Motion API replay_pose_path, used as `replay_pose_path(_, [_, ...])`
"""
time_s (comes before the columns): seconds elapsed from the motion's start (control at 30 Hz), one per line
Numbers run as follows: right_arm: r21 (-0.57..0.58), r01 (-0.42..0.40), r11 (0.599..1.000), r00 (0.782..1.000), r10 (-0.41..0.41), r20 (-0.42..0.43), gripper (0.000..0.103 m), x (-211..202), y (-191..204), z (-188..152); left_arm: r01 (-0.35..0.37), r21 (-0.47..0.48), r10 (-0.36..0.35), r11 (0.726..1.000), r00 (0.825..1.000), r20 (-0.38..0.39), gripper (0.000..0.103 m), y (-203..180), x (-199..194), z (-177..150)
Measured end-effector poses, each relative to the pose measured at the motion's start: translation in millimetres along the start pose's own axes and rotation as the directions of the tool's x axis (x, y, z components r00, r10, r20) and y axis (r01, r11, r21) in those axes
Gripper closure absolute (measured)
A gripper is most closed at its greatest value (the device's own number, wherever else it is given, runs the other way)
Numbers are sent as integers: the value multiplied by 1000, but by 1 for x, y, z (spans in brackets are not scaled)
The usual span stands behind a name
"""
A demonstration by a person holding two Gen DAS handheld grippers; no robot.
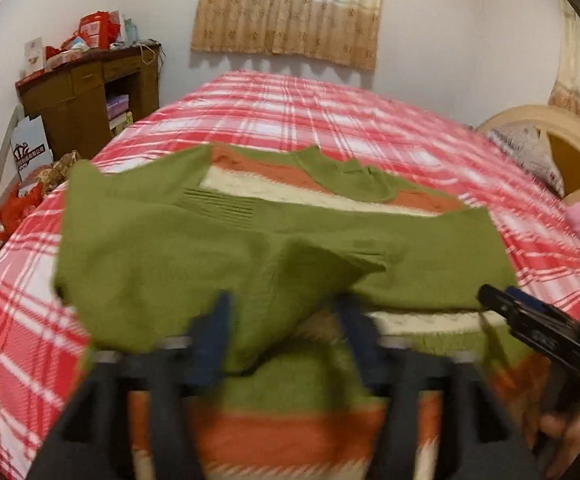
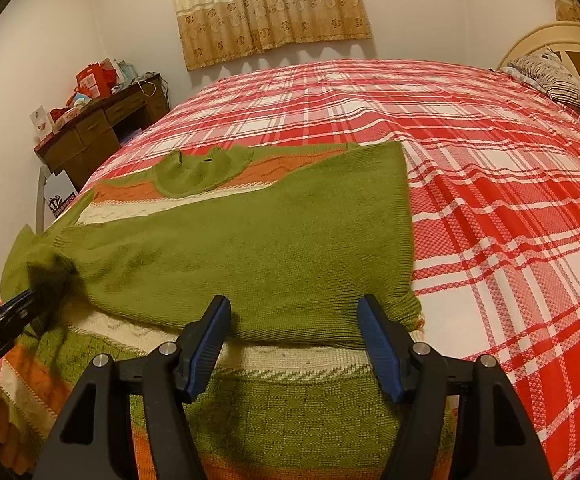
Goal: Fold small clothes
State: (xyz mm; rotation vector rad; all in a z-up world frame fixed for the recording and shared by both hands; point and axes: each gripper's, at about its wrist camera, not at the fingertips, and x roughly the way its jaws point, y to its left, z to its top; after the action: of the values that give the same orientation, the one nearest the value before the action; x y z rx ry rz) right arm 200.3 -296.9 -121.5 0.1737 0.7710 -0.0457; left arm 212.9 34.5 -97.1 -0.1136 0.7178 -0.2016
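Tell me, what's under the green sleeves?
Under the folded green sleeves lies the sweater's striped body, with cream, green and orange bands showing. Beneath that is the red plaid bedspread. The middle of the chest is covered, so its pattern stays hidden.

A sweater [image 2: 250,240] lies flat on the bed [image 2: 490,200], toward its near left part, with both sleeves laid across the body and the collar [image 2: 202,172] at the far side. A cabinet [image 2: 90,136] stands left of the bed, a pillow [image 2: 554,80] lies far right, and a curtain [image 2: 266,8] hangs behind.
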Motion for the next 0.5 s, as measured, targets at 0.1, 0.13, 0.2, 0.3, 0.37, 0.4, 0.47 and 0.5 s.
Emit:
replay_pose_path(0.1, [-9,-5,1000,1000,4,-11,32,2,1,1,-27,-66,32,997,997,73,14,20,-21,-11])
replay_pose_path(0.13, [-16,-7,1000,1000,6,-20,29,3,3,2,-40,-93,47,995,996,81,14,31,-27,-15])
replay_pose_path(0.2, [-44,21,999,999,-23,-41,28,6,8,4,-66,-136,78,989,993,86,14,47,-34,-19])
replay_pose_path(0.3, [-25,16,1000,999,-17,-29,28,-3,20,9,-140,-187,154,972,986,64,14,67,-31,-30])
replay_pose_path(0.37, [75,-161,984,987,161,9,28,-15,26,9,-158,-208,170,965,985,40,14,73,-21,-36])
replay_pose_path(0.4, [129,-247,960,969,248,10,28,-16,33,10,-167,-223,176,961,984,24,15,76,-16,-41])
replay_pose_path(0.47, [155,-325,933,943,332,-27,28,-10,51,13,-159,-232,174,960,984,46,13,73,-17,-46])
replay_pose_path(0.5, [147,-346,927,933,357,-56,28,-3,65,14,-158,-229,173,961,984,46,11,71,-16,-46])
